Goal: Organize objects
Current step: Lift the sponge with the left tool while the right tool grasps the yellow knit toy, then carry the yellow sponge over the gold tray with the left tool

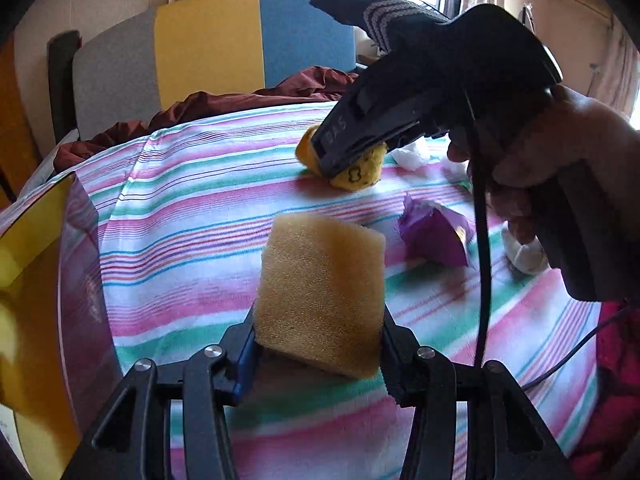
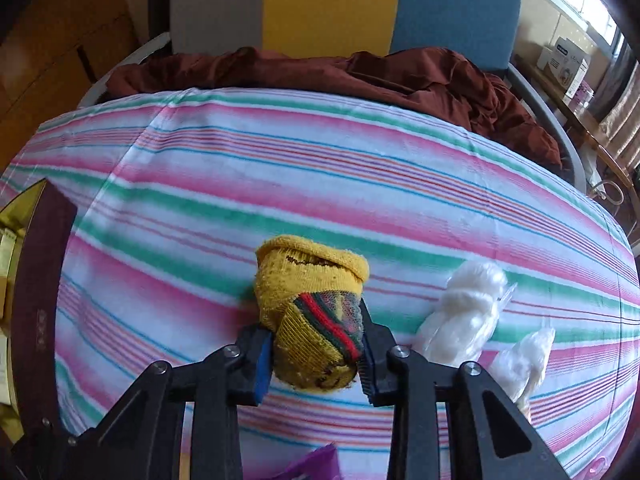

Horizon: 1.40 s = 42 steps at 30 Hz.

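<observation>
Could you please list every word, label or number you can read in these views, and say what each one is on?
"SVD", roughly, upside down: side of the right gripper, partly blurred.
Black mark like "8": yellow sock.
Small pattern on the dark red box: unreadable.
Print on the white boxes: too small.

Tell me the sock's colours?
Yellow sock with red-green stripes; clearest in the right wrist view.

Tan sponge (image 1: 320, 296) tilted, lifted; yellow rolled sock (image 2: 312, 320) on striped cloth (image 2: 280, 184)
</observation>
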Available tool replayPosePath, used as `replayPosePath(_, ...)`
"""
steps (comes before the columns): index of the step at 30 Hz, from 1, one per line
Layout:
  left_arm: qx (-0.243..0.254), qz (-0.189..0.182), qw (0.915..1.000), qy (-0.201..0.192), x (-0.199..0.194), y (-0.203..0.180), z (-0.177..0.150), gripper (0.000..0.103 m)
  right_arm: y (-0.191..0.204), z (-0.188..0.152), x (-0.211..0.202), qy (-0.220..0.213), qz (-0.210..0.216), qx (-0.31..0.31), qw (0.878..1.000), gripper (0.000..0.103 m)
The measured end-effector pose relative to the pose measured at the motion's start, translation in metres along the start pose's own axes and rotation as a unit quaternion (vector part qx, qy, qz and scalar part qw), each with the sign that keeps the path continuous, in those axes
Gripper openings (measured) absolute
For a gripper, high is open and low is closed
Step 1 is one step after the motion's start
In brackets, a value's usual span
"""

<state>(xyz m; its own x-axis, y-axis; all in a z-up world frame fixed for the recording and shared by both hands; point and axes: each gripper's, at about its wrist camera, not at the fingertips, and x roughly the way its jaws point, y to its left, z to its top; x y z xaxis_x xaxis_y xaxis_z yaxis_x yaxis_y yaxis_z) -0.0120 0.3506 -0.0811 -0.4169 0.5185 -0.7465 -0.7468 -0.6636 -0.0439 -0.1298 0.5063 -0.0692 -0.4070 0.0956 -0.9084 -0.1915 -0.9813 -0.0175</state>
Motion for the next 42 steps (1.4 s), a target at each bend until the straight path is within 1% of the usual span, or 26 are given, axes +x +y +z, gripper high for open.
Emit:
replayPosePath(5, 0.021, -0.010, 0.9997, 0.008, -0.022, -0.010, -0.017, 0.051, 0.013, -0.029, -0.016, 0.000, 0.021, -0.008, 1.000, 0.034)
replayPosePath(8, 0.039, -0.017, 0.9991, 0.000, -0.041, -0.017, -0.021, 0.051, 0.018, -0.046, -0.025, -0.006, 0.024, -0.008, 1.000, 0.033)
replayPosePath(10, 0.043, -0.024, 0.9988, -0.001, -0.055, -0.018, -0.022, 0.051, 0.021, -0.059, -0.031, -0.017, 0.022, -0.018, 0.999, 0.033)
replayPosePath(12, 0.050, -0.026, 0.9983, -0.012, -0.073, -0.018, -0.024, 0.051, 0.023, -0.072, -0.032, -0.027, 0.011, -0.037, 0.999, 0.033)
replayPosePath(14, 0.057, -0.022, 0.9979, -0.022, -0.090, -0.019, -0.026, 0.051, 0.024, -0.074, -0.035, -0.030, 0.007, -0.043, 0.999, 0.033)
replayPosePath(17, 0.053, -0.017, 0.9978, -0.035, -0.110, -0.015, -0.028, 0.051, 0.027, -0.073, -0.035, -0.035, 0.000, -0.045, 0.998, 0.033)
replayPosePath(20, 0.047, -0.013, 0.9979, -0.042, -0.122, -0.014, -0.029, 0.051, 0.030, -0.074, -0.037, -0.040, -0.008, -0.046, 0.998, 0.032)
replayPosePath(25, 0.052, -0.008, 0.9969, -0.059, -0.142, -0.015, -0.030, 0.051, 0.033, -0.076, -0.037, -0.045, -0.021, -0.050, 0.998, 0.032)
replayPosePath(28, 0.037, -0.009, 0.9965, -0.074, -0.156, -0.007, -0.028, 0.051, 0.036, -0.078, -0.036, -0.047, -0.032, -0.053, 0.997, 0.032)
replayPosePath(32, 0.009, 0.003, 0.9963, -0.085, -0.168, 0.011, -0.024, 0.051, 0.038, -0.077, -0.035, -0.048, -0.040, -0.054, 0.997, 0.032)
replayPosePath(36, -0.033, 0.027, 0.9954, -0.086, -0.180, 0.035, -0.025, 0.051, 0.037, -0.077, -0.034, -0.047, -0.042, -0.056, 0.996, 0.032)
replayPosePath(42, -0.100, 0.083, 0.9887, -0.076, -0.192, 0.081, -0.038, 0.051, 0.036, -0.077, -0.033, -0.041, -0.041, -0.054, 0.997, 0.033)
